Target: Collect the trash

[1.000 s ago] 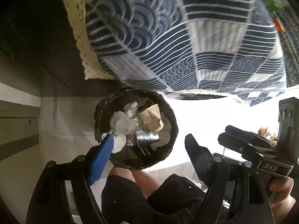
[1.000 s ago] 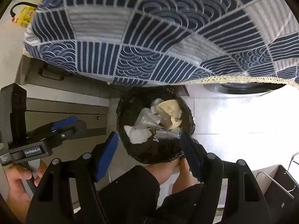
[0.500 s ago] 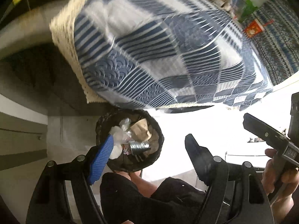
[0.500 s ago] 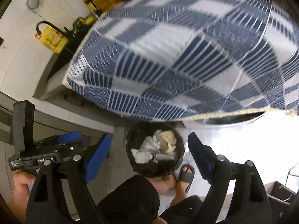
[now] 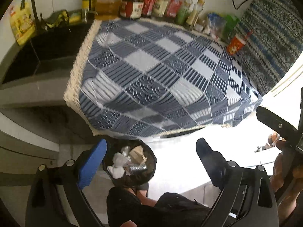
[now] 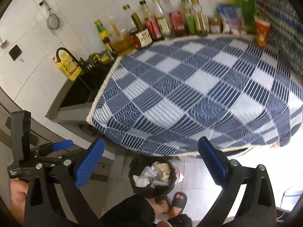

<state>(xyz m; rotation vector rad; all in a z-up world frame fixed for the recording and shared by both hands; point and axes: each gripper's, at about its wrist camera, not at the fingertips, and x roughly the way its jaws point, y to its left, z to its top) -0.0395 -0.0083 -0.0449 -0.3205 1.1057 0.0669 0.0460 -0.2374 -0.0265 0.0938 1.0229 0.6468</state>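
Across the middle of both wrist views spreads a blue-and-white patchwork cloth [image 5: 162, 75] with a cream fringe, covering the bench [image 6: 64, 113] and hanging over its front edge. Its top is bare of loose items as far as the views show. Along the back, against the white tiled wall [image 6: 34, 60], stands a row of sauce and oil bottles [image 6: 164, 24], with a red paper cup [image 6: 261, 32] at the far end beside a dark patterned hanging [image 5: 272, 43]. To the other side of the cloth lies a dark sink [image 5: 43, 56] with a black curved tap [image 6: 69, 55] and a yellow bottle [image 6: 65, 67] next to it; a strainer [image 6: 53, 20] hangs on the wall.

Down on the pale tiled floor, just under the front edge, sits a black-lined trash bin [image 6: 153, 177] holding crumpled white tissue [image 5: 117, 168], a brown paper piece and something silvery. The person's sandalled feet [image 6: 179, 199] stand right beside it.

The left gripper [image 5: 149, 162] is held wide apart with nothing between its blue pads, above the bin. The right gripper [image 6: 151, 162] is equally spread and holds nothing.
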